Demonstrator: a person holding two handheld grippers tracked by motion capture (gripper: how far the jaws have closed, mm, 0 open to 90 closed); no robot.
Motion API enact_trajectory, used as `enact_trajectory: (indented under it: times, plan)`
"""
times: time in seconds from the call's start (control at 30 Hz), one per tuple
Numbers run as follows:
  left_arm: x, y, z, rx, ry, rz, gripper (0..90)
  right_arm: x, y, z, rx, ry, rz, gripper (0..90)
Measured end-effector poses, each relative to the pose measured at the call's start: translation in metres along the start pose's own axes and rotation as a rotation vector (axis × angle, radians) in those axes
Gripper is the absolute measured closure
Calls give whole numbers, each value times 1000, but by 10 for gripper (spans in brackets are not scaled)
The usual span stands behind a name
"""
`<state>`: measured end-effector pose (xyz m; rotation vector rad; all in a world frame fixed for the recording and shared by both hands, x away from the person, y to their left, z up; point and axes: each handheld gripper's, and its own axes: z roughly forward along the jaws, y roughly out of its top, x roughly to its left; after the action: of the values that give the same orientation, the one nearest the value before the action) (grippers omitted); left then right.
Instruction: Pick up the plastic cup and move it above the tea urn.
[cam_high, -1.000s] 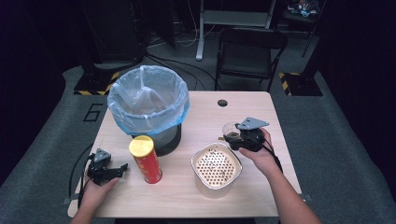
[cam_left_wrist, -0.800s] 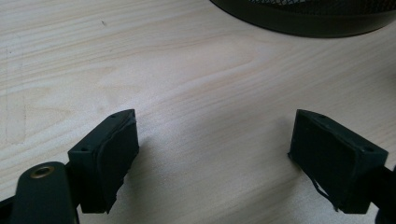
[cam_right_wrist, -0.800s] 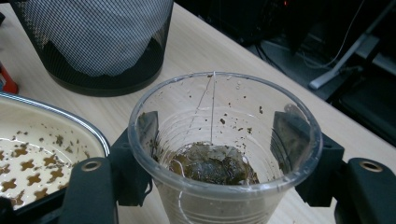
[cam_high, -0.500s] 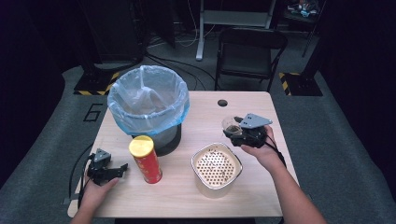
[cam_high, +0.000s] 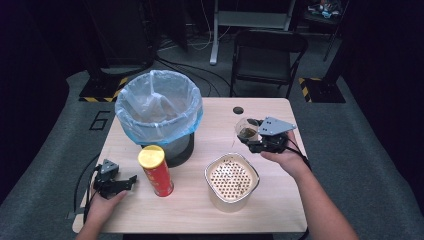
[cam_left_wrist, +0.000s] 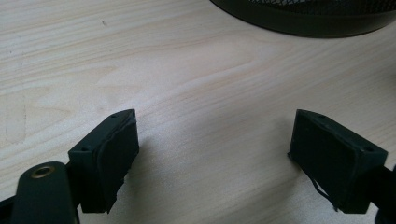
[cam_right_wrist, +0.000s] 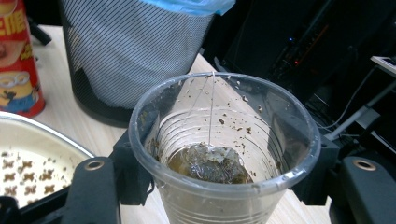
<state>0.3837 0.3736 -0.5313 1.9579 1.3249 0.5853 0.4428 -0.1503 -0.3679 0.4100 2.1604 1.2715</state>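
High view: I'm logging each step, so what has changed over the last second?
The right gripper, shut on the cup with the tea bag, has lifted it up and a little toward the bin. Its jaws have just closed slightly. The left gripper, can and strainer bowl stayed put.

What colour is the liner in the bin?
Light blue, see-through plastic liner folded over the rim of the black mesh bin; clearest in the high view.

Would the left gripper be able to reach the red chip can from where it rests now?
Probably yes: the left gripper rests open on the table, and bare wood separates it from the upright red chip can.
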Motion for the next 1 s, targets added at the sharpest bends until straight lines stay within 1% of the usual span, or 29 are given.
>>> enact_trajectory:
  times: [0.1,0.17,0.2,0.23,0.27,0.3,0.33,0.43,0.47,0.53,0.57,0.6,0.63,0.67,0.73,0.8,0.9,1.0]
  plan:
    - [0,0,0,0,0,-1,151,1,-3,2,-1,17,-34,347]
    - [0,0,0,0,0,-1,151,1,-4,3,-9,27,-39,348]
    - [0,0,0,0,0,-1,151,1,-3,2,-15,27,-49,348]
    - [0,0,0,0,0,-1,151,1,-3,2,-15,27,-49,348]
    - [0,0,0,0,0,-1,152,1,-3,2,-19,28,-69,348]
    - [0,0,0,-1,0,-2,152,1,-2,1,-23,25,-71,348]
    - [0,0,0,-1,0,-1,152,1,0,0,-27,21,-90,348]
    - [0,0,0,4,-1,-3,151,0,7,-5,-48,14,-110,348]
    - [0,0,0,0,0,-1,152,0,10,-8,-62,10,-121,348]
    - [0,0,0,3,-1,-4,152,0,14,-12,-73,10,-141,348]
    - [0,0,0,4,-1,-4,152,2,17,-15,-81,12,-171,348]
    - [-1,0,0,5,-1,-6,152,2,17,-15,-81,12,-171,348]
    - [-1,0,0,5,-2,-5,152,3,18,-16,-81,17,-180,348]
    - [-1,0,0,4,-1,-6,152,4,19,-17,-87,13,-196,347]
    - [-1,0,0,5,-1,-6,152,5,20,-19,-93,15,-211,347]
    - [-1,0,0,5,-1,-6,152,7,21,-20,-95,8,-223,347]
    - [-1,0,0,6,-1,-6,152,8,21,-19,-85,6,-218,346]
    - [-1,0,0,5,-1,-6,152,8,20,-17,-80,-1,-233,345]
